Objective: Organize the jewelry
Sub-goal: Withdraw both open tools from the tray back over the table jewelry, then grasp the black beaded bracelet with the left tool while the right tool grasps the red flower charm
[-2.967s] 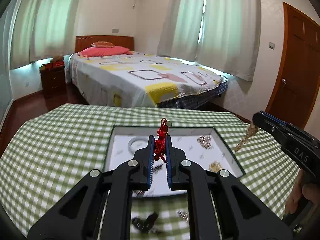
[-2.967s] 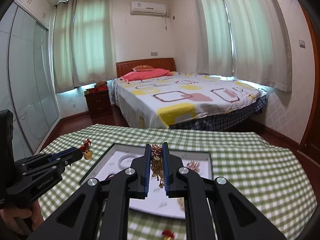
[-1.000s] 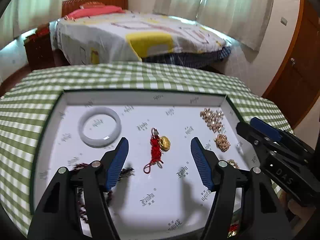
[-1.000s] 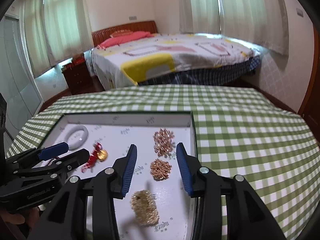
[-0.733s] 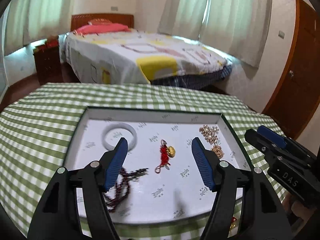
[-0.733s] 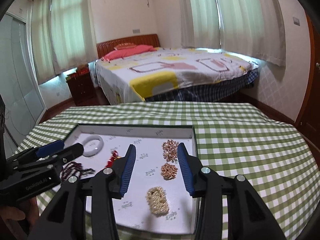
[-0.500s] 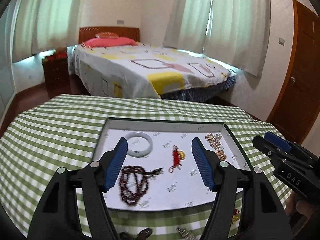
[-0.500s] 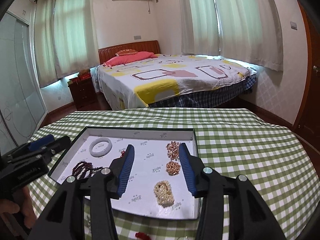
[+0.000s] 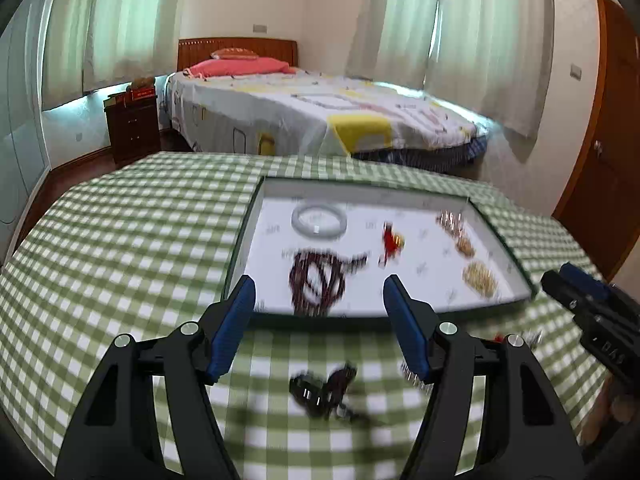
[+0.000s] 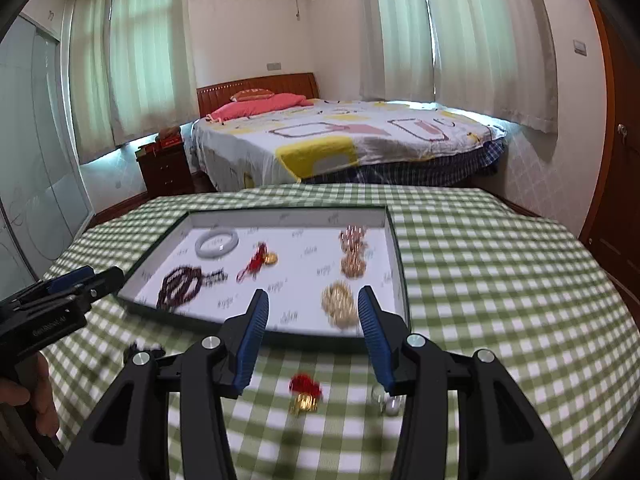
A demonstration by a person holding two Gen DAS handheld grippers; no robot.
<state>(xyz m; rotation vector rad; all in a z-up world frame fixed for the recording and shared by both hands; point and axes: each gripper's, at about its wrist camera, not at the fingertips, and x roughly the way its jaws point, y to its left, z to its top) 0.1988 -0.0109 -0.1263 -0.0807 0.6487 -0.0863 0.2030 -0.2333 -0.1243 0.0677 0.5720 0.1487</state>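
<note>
Right wrist view alone: red-and-gold charm point(image 10: 305, 394) on cloth between parted right gripper point(image 10: 312, 312) (left gripper point(image 9: 319, 298) likewise apart)

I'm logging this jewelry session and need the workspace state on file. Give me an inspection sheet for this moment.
Surface: table under green checked cloth.
Job's things: white tray holding pale bangle, dark bead string, red-corded gold charm and three gold pieces.
Clutter: on the cloth before the tray, red-tasselled gold charm, silver beads, dark piece.
Grippers: left gripper and right gripper open, empty.
Cables: nothing seen.
Surroundings: bed, nightstand, curtains, door.
</note>
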